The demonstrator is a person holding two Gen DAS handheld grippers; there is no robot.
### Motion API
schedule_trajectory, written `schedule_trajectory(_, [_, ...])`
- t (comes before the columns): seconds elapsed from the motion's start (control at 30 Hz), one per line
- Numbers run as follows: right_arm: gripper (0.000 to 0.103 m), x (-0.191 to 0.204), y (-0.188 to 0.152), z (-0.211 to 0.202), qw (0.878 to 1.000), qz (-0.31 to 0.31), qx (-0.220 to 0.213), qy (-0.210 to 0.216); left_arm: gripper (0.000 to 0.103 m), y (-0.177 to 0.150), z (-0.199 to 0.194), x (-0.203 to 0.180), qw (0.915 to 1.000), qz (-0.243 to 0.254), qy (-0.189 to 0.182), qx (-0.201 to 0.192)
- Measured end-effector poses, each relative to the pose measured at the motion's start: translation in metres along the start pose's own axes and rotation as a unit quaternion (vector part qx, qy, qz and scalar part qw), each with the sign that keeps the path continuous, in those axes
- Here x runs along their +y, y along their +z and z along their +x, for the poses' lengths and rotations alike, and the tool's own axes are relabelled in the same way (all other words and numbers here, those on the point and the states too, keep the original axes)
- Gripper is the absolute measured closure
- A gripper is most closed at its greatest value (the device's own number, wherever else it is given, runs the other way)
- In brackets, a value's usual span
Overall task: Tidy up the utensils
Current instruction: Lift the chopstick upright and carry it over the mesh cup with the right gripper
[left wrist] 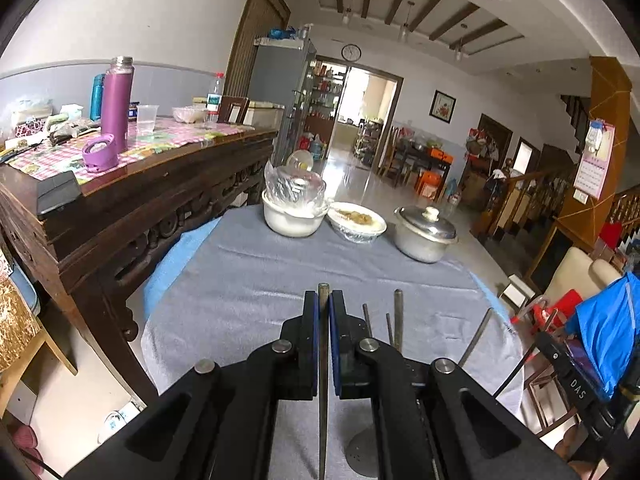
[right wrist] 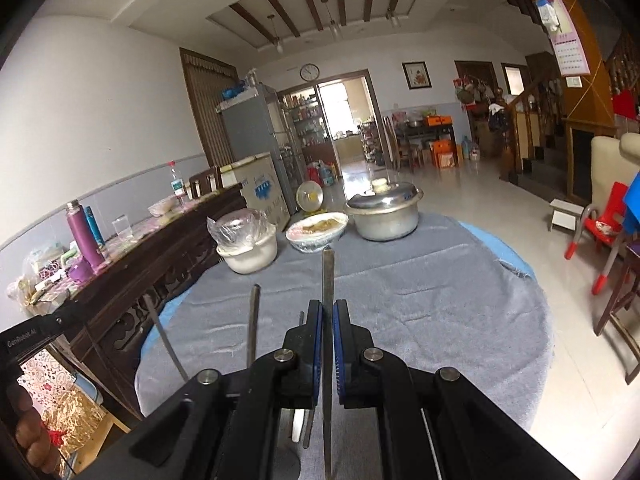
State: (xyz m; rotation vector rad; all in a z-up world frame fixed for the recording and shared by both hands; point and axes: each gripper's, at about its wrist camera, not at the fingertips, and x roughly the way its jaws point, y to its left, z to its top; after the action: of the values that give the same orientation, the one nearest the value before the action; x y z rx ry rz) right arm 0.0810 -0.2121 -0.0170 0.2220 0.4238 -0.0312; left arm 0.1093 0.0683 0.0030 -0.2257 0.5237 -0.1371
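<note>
Left gripper (left wrist: 324, 308) and right gripper (right wrist: 328, 312), each clamped on a slim metal utensil handle (left wrist: 323, 360) (right wrist: 328, 280), above the near edge of the round table's grey cloth (left wrist: 248, 264). Further utensil handles (left wrist: 398, 320) stand just beside. Along the far edge: white bowl (left wrist: 292, 220), dish (left wrist: 356, 222), lidded pot (left wrist: 424, 236).

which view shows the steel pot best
Right wrist: the lidded pot sits near centre, whole, unobstructed. Left wrist also shows it whole but off to the right, more distorted.
</note>
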Motion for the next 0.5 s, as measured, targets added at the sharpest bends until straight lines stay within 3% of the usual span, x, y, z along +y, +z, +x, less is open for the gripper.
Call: schedule_trajectory(0.5, [0.097,0.021,0.021,-0.062,0.995,-0.026,-0.097,0.016,0.098,0.024,-0.061,-0.013,0.9974,-0.018,-0.023,-0.066])
